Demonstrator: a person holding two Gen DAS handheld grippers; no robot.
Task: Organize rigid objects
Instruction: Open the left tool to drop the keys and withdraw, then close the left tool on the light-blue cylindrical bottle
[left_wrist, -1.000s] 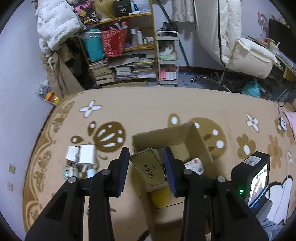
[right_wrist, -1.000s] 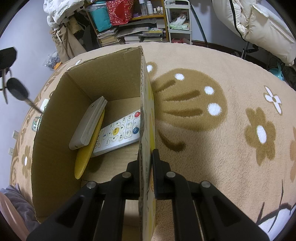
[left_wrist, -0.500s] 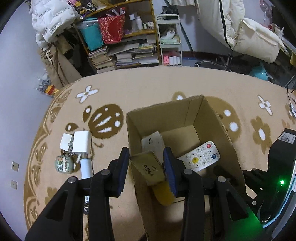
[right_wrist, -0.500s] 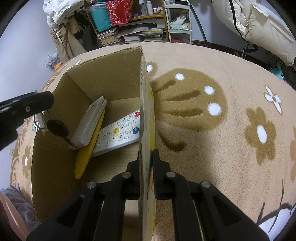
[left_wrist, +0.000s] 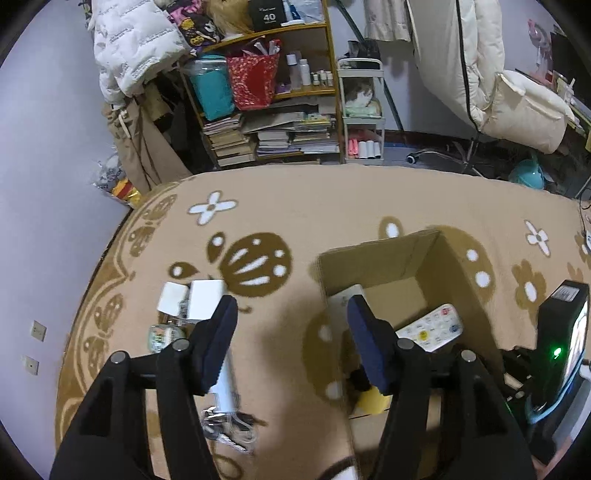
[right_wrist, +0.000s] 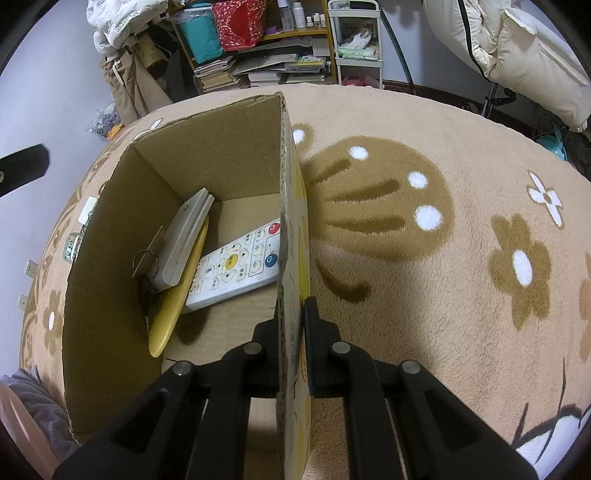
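A cardboard box (right_wrist: 207, 147) stands on the rug. My right gripper (right_wrist: 295, 310) is shut on its right wall. Inside lie a white remote (right_wrist: 236, 266), a grey flat device (right_wrist: 184, 240) leaning on a yellow disc (right_wrist: 173, 314), and a key on a ring (right_wrist: 144, 273) by the left wall. My left gripper (left_wrist: 291, 310) is open and empty, hanging over the rug just left of the box (left_wrist: 373, 262). The left wrist view also shows the remote (left_wrist: 432, 328) in the box.
Left of the box, two white blocks (left_wrist: 199, 301), a small clock-like item (left_wrist: 162, 336), a white cylinder (left_wrist: 227, 384) and a clear packet (left_wrist: 229, 432) lie on the rug. A cluttered shelf (left_wrist: 273, 122) and a chair (left_wrist: 517, 110) stand at the back.
My left gripper, earlier shut on a gold tag with keys over the box, has opened and drawn back to the left. The key now lies in the box. The right gripper has not moved.
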